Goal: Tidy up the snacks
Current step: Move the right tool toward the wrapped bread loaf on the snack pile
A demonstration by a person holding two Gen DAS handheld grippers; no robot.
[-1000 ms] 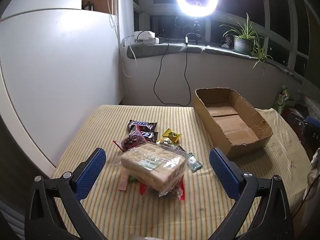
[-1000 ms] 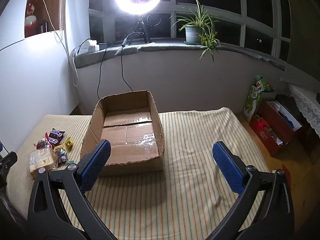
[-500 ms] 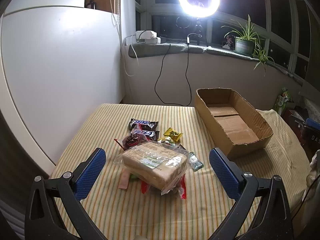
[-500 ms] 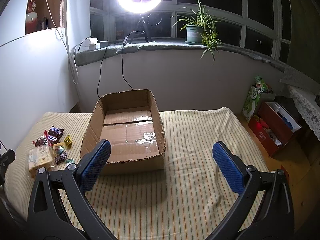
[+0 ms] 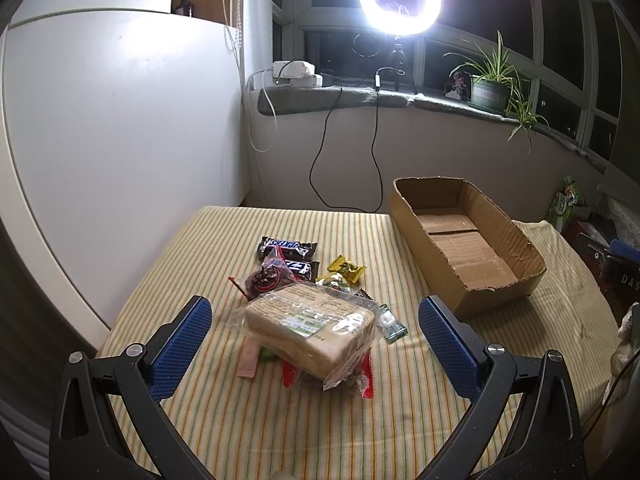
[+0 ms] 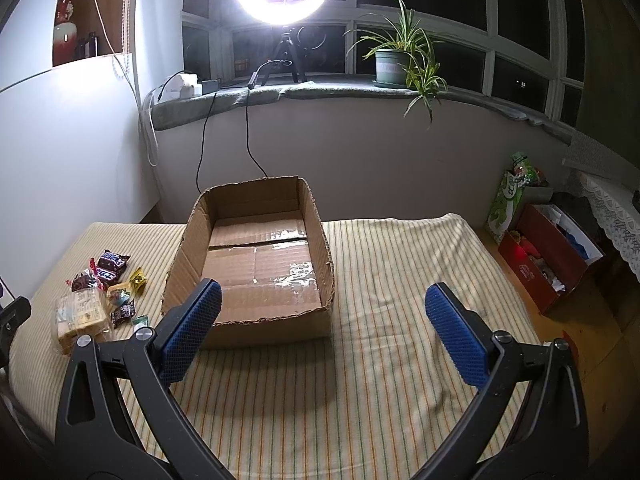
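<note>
Covering table: striped cloth (image 6: 384, 264), windowsill (image 6: 340, 88) behind.

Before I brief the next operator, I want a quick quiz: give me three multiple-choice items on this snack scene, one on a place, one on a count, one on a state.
1. Seen from the right wrist view, where does the snack pile lie relative to the cardboard box?
A. inside it
B. to its left on the striped cloth
C. behind it

2. How many Snickers bars show?
A. two
B. four
C. none

3. What is the left gripper doing?
A. clamping the bread
B. shut on nothing
C. open, with the bagged bread between its fingers, untouched

Answers:
1 B, the snack pile lies on the striped cloth.
2 A, two Snickers bars lie side by side.
3 C, both pads stand apart from the bagged bread.
</note>
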